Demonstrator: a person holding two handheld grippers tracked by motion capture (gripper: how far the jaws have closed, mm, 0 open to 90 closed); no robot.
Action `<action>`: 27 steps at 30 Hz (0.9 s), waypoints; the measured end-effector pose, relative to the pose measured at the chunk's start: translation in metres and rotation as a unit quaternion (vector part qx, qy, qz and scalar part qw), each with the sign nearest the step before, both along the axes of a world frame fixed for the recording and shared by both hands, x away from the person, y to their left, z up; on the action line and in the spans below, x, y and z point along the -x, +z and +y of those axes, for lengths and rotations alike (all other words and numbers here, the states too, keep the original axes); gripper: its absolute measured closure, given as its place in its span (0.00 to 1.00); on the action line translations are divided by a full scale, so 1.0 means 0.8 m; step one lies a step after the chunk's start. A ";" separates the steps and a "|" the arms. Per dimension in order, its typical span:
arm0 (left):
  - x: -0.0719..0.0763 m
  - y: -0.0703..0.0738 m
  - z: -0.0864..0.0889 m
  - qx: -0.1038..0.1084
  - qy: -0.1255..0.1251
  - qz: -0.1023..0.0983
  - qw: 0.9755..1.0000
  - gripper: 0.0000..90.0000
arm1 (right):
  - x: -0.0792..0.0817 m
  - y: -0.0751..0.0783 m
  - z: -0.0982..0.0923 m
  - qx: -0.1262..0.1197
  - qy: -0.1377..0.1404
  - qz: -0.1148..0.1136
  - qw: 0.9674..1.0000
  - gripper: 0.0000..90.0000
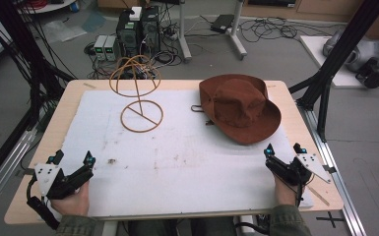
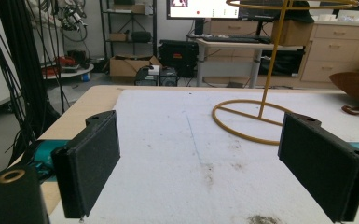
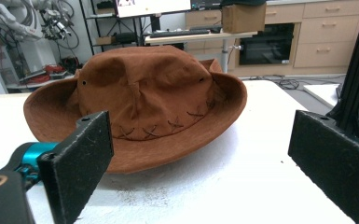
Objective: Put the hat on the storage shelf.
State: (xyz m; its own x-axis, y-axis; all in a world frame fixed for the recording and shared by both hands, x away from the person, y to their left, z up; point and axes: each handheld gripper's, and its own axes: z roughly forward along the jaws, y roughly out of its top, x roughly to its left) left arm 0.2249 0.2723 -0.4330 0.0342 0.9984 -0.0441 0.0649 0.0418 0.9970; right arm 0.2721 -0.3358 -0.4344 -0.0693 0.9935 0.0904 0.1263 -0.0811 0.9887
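Observation:
A brown wide-brimmed hat (image 1: 240, 108) lies crown up on the white mat (image 1: 177, 162) at the back right of the table. In the right gripper view the hat (image 3: 140, 98) sits just beyond the jaws. A yellow wire hat stand (image 1: 138, 93) with a round base stands at the back left; its base ring (image 2: 247, 119) lies ahead of the left jaws. My left gripper (image 1: 72, 158) rests at the front left, open and empty. My right gripper (image 1: 284, 148) sits at the front right, open, a short way in front of the hat's brim.
The mat covers most of the wooden table (image 1: 54, 128) and carries a few dark stains (image 1: 112, 161). A black frame post (image 1: 332, 64) rises beside the table's right edge. Computers and cables (image 1: 138, 29) lie on the floor behind.

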 end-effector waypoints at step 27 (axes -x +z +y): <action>-0.003 -0.001 -0.002 0.002 -0.002 0.001 1.000 0.14 | -0.007 0.017 0.002 0.001 0.019 -0.021 1.000 0.06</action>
